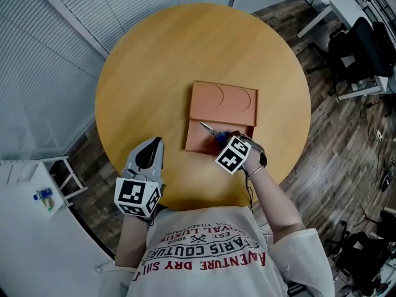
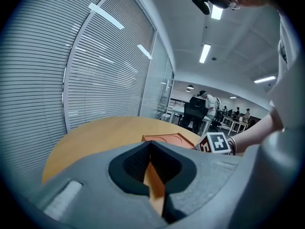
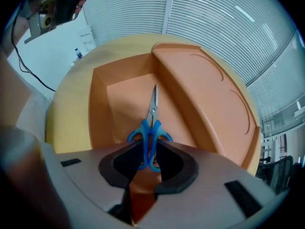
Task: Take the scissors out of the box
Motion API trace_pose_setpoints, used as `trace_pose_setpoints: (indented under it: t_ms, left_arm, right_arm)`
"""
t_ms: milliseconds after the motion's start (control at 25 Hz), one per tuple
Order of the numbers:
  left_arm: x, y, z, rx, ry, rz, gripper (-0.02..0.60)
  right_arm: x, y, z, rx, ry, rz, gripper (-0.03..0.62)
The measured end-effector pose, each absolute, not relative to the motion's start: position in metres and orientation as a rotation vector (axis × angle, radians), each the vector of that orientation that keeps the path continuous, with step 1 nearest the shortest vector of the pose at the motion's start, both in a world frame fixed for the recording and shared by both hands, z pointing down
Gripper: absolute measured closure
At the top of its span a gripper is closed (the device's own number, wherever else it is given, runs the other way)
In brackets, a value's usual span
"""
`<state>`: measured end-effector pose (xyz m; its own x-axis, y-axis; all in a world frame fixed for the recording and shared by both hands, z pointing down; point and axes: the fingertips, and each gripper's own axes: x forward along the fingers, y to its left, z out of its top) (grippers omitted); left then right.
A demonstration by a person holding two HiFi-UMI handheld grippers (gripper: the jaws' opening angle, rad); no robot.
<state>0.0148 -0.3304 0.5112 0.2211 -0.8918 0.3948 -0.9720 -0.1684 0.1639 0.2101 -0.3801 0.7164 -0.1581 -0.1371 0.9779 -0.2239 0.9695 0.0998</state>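
**One pair of scissors, gripped in its box on a round table**

One round table (image 1: 148, 73) fills the middle of the head view, its top a smooth, honey-coloured wood. Dark plank flooring (image 1: 346, 141) surrounds it. Pale slatted blinds (image 1: 37, 73) cover glass walls on the far-left side. Office desks and black chairs (image 1: 359, 48) stand well apart at the upper right.

The box (image 1: 223, 101) is a flat, matte, terracotta-coloured rectangle near the table's near edge. Its raised part carries two curved grooves, and beside it a shallow tray is sunk with straight walls.

The scissors (image 3: 152, 123) lie on the tray floor. Their thin steel blades are closed and point away from the right gripper (image 3: 151, 144), and their looped handles are glossy blue plastic. That gripper points steeply down into the tray. Its dark ribbed pads are drawn in narrow on the handles, the loops bulging out just past the tips.

The left gripper (image 2: 150, 146) hangs over the table's near-left edge, apart from the box. Its grey jaws are together at the tips with nothing between them.
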Motion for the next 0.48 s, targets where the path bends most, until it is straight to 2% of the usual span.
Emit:
trace_pose_setpoints:
  t_ms: [480]
  left_arm:
    - [0.026,-0.317,0.504,2.219,-1.639,0.338,0.571]
  right_arm:
    - [0.215,-0.361,0.666,0.383,-1.811,0.063,0.505]
